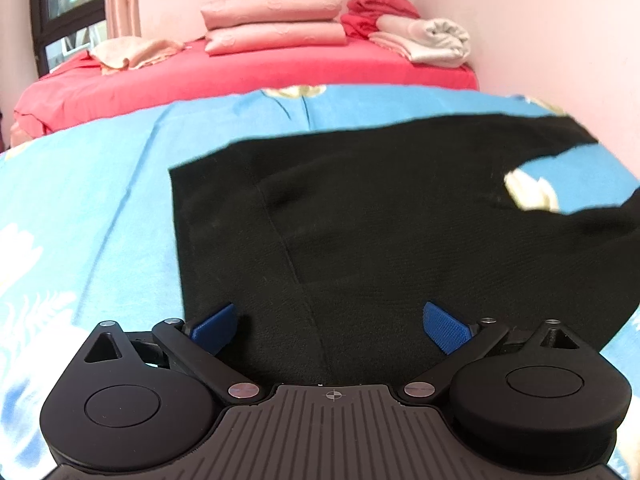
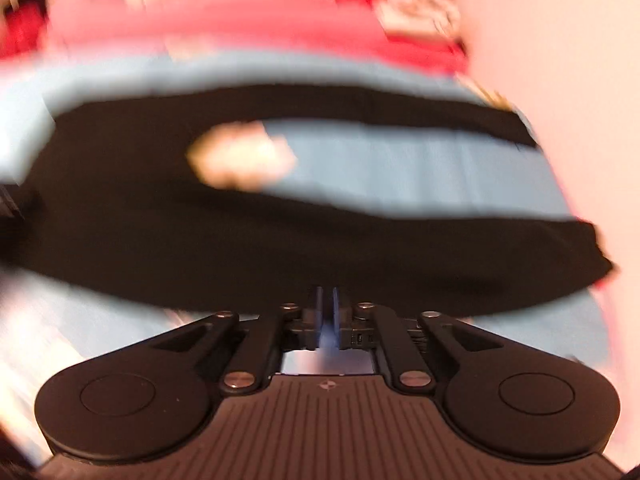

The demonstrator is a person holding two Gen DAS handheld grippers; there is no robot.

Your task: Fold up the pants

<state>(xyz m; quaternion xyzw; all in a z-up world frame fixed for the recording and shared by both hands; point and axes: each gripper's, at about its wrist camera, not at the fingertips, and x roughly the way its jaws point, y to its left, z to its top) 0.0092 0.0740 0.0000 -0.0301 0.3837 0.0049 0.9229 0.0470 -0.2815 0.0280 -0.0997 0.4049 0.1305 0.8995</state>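
Note:
Black pants (image 1: pixel 360 216) lie spread on a blue flowered sheet (image 1: pixel 88 200), waist end to the left and the two legs running off to the right with a gap of sheet between them. My left gripper (image 1: pixel 330 326) is open, its blue pads wide apart just above the near edge of the waist part. In the blurred right wrist view the pants (image 2: pixel 200 232) show both legs apart. My right gripper (image 2: pixel 329 304) is shut at the near leg's edge; whether it pinches the cloth is hidden by blur.
A red bed (image 1: pixel 240 76) lies beyond the blue sheet, with stacked pink pillows (image 1: pixel 272 24), folded towels (image 1: pixel 424 38) and a peach cloth (image 1: pixel 132 54). A pink wall (image 1: pixel 560 40) runs along the right; a window (image 1: pixel 64 12) is at far left.

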